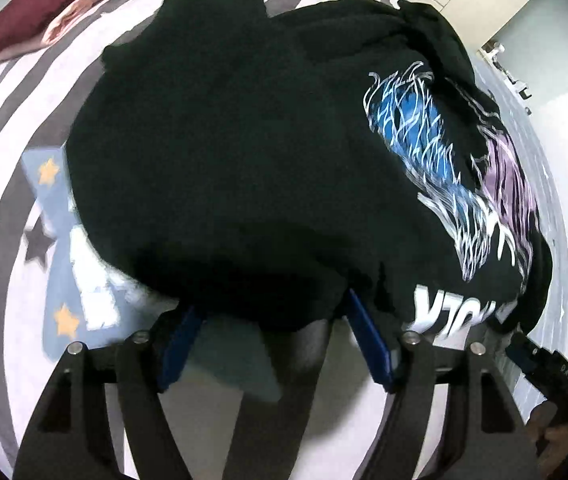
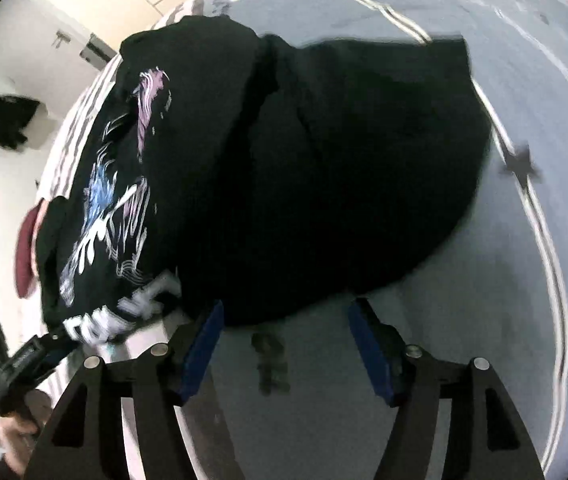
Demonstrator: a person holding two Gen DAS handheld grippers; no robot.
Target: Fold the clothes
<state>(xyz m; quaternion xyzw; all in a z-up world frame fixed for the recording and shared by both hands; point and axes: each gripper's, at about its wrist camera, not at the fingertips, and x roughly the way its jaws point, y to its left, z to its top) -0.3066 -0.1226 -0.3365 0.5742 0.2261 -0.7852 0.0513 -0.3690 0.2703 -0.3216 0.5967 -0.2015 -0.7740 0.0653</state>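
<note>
Hoodie (image 1: 244,152), black with a blue and pink print, lies bunched on the striped bed (image 1: 0,128) just ahead of my left claw (image 1: 272,320) and right claw (image 2: 284,312), both spread wide and holding nothing, with a maroon pillow (image 1: 40,12) beyond.

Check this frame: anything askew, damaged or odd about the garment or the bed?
Nothing damaged. The black hoodie lies bunched on the striped bedspread, its print skewed to one side and partly folded under. Both grippers' jaws stand open at its near edge. A maroon cushion lies beyond it.
</note>
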